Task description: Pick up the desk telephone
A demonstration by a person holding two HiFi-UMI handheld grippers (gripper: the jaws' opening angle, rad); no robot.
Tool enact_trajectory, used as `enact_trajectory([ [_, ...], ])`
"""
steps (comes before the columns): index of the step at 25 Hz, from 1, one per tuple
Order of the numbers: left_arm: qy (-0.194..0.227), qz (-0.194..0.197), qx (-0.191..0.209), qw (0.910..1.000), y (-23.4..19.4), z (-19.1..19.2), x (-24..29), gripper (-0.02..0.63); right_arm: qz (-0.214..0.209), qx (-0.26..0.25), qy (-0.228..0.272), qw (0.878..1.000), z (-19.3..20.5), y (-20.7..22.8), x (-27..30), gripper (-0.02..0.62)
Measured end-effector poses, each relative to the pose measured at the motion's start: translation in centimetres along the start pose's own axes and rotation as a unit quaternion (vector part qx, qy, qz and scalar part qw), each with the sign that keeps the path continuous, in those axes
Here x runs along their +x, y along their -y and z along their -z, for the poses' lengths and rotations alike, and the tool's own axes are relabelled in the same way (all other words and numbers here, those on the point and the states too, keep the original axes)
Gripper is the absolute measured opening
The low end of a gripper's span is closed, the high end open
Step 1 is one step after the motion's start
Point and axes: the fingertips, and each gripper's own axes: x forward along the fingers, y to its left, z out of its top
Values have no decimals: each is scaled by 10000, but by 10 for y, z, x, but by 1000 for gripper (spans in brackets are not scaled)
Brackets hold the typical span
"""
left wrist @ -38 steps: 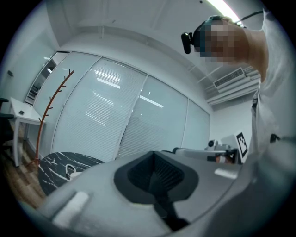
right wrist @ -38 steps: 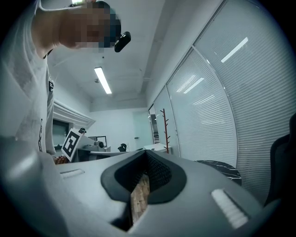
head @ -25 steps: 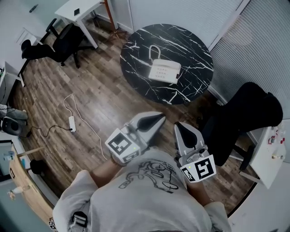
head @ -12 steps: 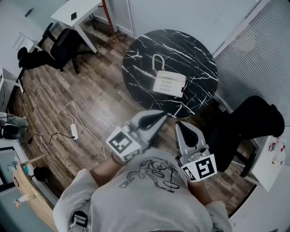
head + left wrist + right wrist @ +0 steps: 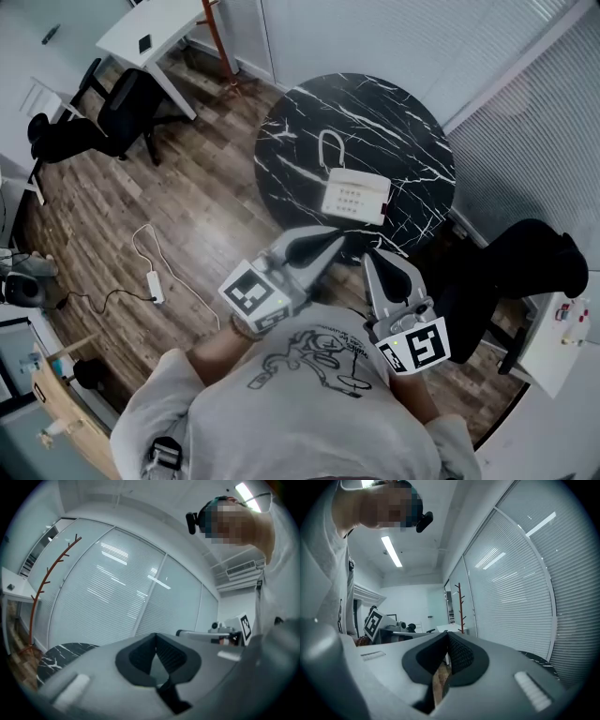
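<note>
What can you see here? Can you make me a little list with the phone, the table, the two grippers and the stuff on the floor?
phone: white desk telephone, lying on the table, nothing touching it
table: round black marble table
left gripper: shut, empty, apart from the phone
right gripper: shut, empty, apart from the phone
floor: white power strip with its cable, on wood

The round table point(image 5: 394, 122) is standing just ahead of the left gripper point(image 5: 337, 238) and right gripper point(image 5: 370, 257), its top lying open all around the telephone point(image 5: 354, 195). A black chair point(image 5: 511, 272) is crowding the table's right side — close beside the right gripper; a power strip point(image 5: 156, 287) is lying on the floor well left.
</note>
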Motion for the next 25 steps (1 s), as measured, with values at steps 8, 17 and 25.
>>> enact_trajectory([
  [8,-28,5,-117,9999,-33,-3,7,2,20,60,-116,9999,5,14,31,5],
  [17,-93,-13,-222,9997,-49,2,22,2,5,97,-140,9999,6,33,43,5],
  [25,-116,-54,-229,9997,-52,5,39,2,-98,129,-166,9997,10,48,43,5],
])
